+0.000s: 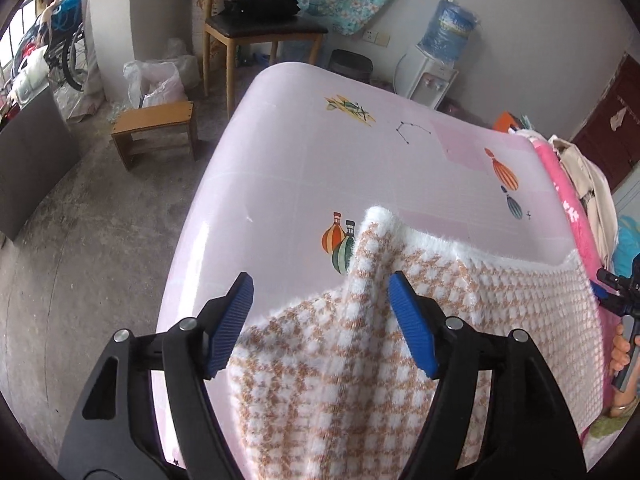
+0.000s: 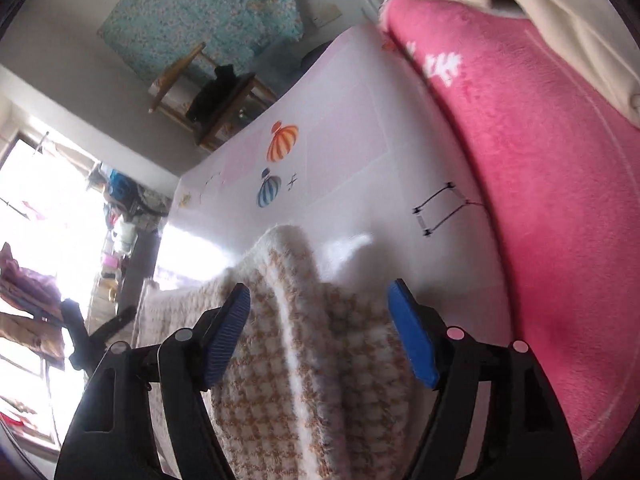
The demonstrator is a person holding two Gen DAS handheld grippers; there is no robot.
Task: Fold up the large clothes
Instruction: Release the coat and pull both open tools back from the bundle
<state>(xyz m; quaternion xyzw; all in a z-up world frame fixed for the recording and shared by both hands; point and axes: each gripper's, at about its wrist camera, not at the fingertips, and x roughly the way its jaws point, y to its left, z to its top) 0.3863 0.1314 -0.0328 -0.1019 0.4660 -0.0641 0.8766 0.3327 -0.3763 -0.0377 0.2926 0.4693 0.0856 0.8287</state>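
A fuzzy brown-and-white checked knit garment [image 1: 360,360] lies across the near part of a pale pink sheet with balloon prints [image 1: 280,140]. My left gripper [image 1: 320,284] is open above the garment's far left corner, which stands up in a peak between the blue pads without being pinched. My right gripper [image 2: 320,300] is also open, with the garment's [image 2: 288,380] other raised corner loose between its fingers. The right gripper [image 1: 616,292] and the hand that holds it show at the left view's right edge. The left gripper [image 2: 88,328] shows at the right view's left edge.
A bright pink blanket [image 2: 540,200] with cream clothes [image 1: 588,184] on it runs along the sheet's right side. On the concrete floor beyond stand a low wooden stool [image 1: 156,128], a chair with a black bundle [image 1: 260,20] and a water dispenser [image 1: 432,72].
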